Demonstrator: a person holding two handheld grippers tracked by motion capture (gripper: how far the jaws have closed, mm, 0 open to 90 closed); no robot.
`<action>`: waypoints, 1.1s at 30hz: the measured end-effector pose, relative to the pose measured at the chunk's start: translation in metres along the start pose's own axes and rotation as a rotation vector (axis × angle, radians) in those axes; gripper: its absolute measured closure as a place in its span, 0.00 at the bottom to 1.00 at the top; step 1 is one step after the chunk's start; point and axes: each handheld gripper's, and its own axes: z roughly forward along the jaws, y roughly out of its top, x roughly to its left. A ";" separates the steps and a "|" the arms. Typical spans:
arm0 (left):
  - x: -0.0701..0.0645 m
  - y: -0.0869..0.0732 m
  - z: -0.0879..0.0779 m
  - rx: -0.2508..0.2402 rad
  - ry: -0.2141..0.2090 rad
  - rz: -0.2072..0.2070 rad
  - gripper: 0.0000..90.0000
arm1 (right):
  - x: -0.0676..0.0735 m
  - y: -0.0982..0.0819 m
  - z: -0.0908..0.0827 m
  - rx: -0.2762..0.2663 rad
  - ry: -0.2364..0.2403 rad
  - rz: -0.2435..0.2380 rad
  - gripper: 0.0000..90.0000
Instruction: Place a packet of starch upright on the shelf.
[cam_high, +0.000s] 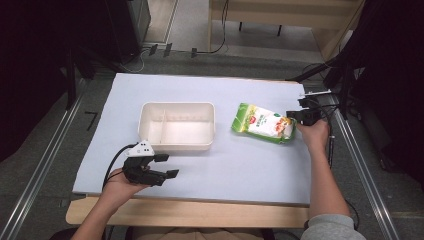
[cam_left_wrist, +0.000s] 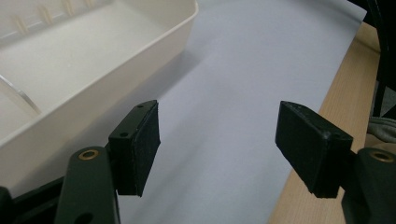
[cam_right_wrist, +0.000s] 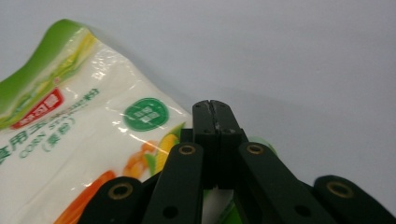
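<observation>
A green and white bag of corn starch (cam_high: 262, 123) lies flat on the pale blue mat, to the right of the box. My right gripper (cam_high: 294, 119) is at the bag's right end. In the right gripper view its jaws are pressed together (cam_right_wrist: 215, 106) over the edge of the bag (cam_right_wrist: 84, 140), which looks pinched between them. My left gripper (cam_high: 168, 165) rests near the mat's front edge, just in front of the cream box (cam_high: 177, 105). It stands open (cam_left_wrist: 217, 140) with only bare mat between its pads.
The cream box has a divider inside and nothing in it; its near wall (cam_left_wrist: 93, 107) is close to my left jaw. The wooden table edge (cam_left_wrist: 317, 186) runs past the mat's front. Metal rails and dark stands flank the table.
</observation>
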 end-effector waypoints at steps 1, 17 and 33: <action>0.000 -0.001 0.000 -0.001 0.002 0.002 0.35 | -0.001 0.000 0.005 0.010 -0.007 -0.009 1.00; -0.001 -0.002 -0.003 -0.013 0.003 -0.003 0.35 | 0.008 -0.012 0.013 0.078 -0.040 -0.057 1.00; 0.001 0.005 0.003 -0.010 -0.004 0.007 0.35 | 0.032 -0.047 -0.020 0.123 0.041 -0.085 1.00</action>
